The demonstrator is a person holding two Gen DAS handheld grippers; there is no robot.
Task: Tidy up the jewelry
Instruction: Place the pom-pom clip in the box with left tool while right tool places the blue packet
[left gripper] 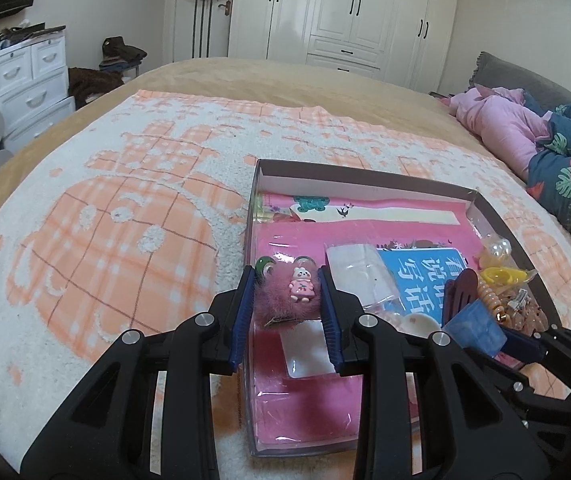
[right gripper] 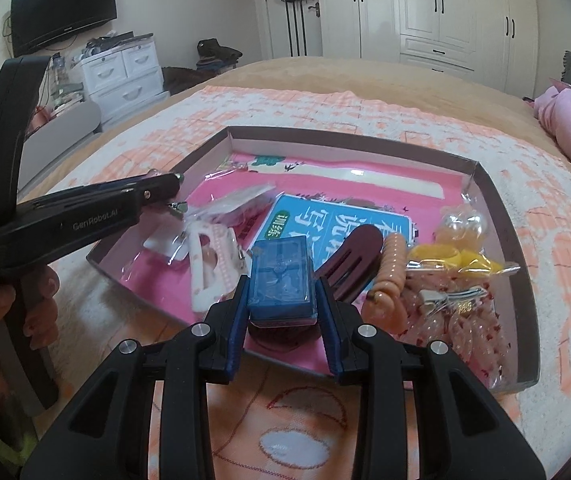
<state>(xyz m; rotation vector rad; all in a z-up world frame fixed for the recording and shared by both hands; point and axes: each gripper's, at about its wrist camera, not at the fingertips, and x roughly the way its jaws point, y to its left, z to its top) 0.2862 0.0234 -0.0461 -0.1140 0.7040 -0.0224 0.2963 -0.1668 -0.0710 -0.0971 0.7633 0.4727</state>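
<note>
My left gripper [left gripper: 286, 274] is shut on a fluffy pink pom-pom hair clip [left gripper: 285, 298] with a small pink bear charm, held above the left part of the shallow box [left gripper: 365, 174]. My right gripper [right gripper: 281, 286] is shut on a blue translucent case [right gripper: 281, 276], held over the box's near edge [right gripper: 525, 368]. The blue case also shows in the left wrist view [left gripper: 475, 326]. In the box lie a dark red claw clip [right gripper: 351, 262], an orange coil hair tie [right gripper: 393, 276], yellow rings [right gripper: 451, 260] and bagged hair ties [right gripper: 445, 320].
The box sits on an orange-and-white blanket [left gripper: 125, 208] on a bed. It also holds a blue booklet [right gripper: 337, 224], a white clip [right gripper: 209, 268] and clear packets. The left gripper body [right gripper: 85, 212] crosses the left of the right wrist view. Pink and floral bedding [left gripper: 545, 148] lies at the right.
</note>
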